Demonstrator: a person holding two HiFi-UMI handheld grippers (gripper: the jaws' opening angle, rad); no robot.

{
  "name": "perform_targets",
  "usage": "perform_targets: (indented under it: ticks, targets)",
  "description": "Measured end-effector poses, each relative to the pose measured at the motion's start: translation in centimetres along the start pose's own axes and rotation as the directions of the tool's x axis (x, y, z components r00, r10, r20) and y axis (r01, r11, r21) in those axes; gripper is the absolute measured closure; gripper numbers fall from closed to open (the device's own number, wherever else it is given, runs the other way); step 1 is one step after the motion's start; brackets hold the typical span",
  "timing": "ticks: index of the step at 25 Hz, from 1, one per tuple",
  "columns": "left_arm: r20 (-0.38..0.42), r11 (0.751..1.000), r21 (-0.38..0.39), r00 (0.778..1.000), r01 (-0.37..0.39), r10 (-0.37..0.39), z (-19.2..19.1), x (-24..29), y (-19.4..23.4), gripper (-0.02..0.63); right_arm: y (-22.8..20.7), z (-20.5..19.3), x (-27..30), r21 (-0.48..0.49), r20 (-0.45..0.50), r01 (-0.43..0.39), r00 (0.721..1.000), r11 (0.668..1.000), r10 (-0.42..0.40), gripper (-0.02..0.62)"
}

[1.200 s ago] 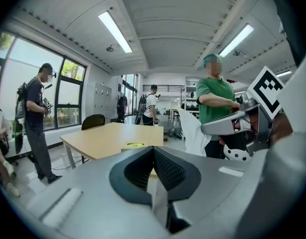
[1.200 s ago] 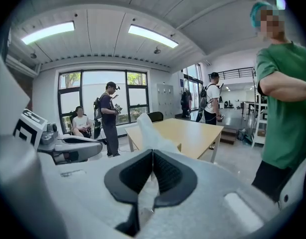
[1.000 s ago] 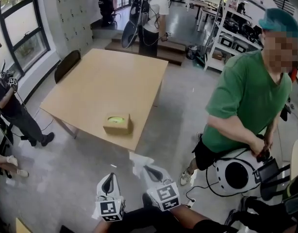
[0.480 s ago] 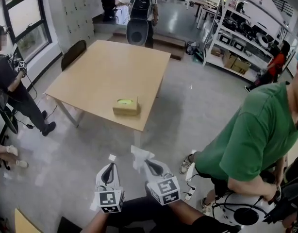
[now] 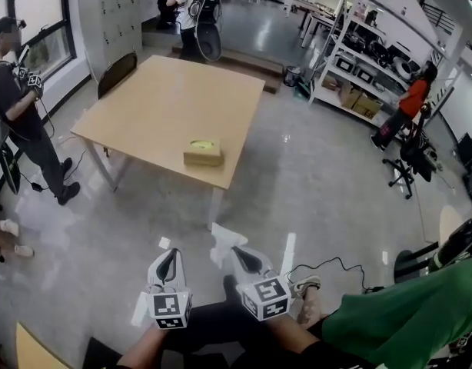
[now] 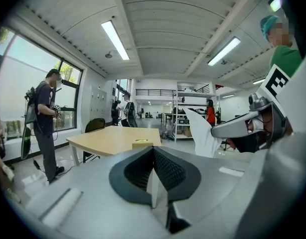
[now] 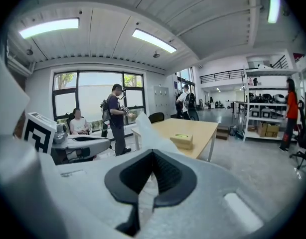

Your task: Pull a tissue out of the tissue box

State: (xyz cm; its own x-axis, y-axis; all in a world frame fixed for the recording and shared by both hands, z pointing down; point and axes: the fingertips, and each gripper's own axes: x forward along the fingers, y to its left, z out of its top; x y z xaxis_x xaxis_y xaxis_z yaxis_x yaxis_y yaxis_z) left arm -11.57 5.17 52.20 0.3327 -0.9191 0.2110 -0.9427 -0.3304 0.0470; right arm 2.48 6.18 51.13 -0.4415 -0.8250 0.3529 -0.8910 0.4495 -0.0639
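Observation:
The tan tissue box (image 5: 203,152) with a green top opening sits near the front edge of the wooden table (image 5: 167,98), well away from both grippers; it also shows small ahead (image 6: 142,142) (image 7: 182,139). My right gripper (image 5: 234,254) (image 7: 153,153) is shut on a white tissue (image 5: 221,243) (image 7: 143,128) that sticks up past its jaws over the floor. My left gripper (image 5: 168,254) (image 6: 153,151) is beside it, shut on a thin white tissue strip (image 6: 152,183), with a white scrap (image 5: 164,243) at its tip.
A person in black (image 5: 13,106) stands left of the table and a dark chair (image 5: 117,71) is at its far side. A green-clad person (image 5: 405,321) is at the bottom right. Shelving (image 5: 367,52) lines the right. A cable (image 5: 328,264) lies on the floor.
Both grippers and the head view have drawn back from the table, so the box looks farther off. The green-clad person has slid from mid-right to the bottom right corner. Both grips are unchanged.

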Motion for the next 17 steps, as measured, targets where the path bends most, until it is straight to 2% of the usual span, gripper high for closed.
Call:
perform_targets:
  ticks: [17]
  targets:
    - [0.019,1.000,-0.018,1.000,0.011,-0.010,-0.2,-2.0,1.3,0.588,2.6,0.7,-0.8,-0.037,0.007,0.003,1.000,0.999,-0.003,0.603]
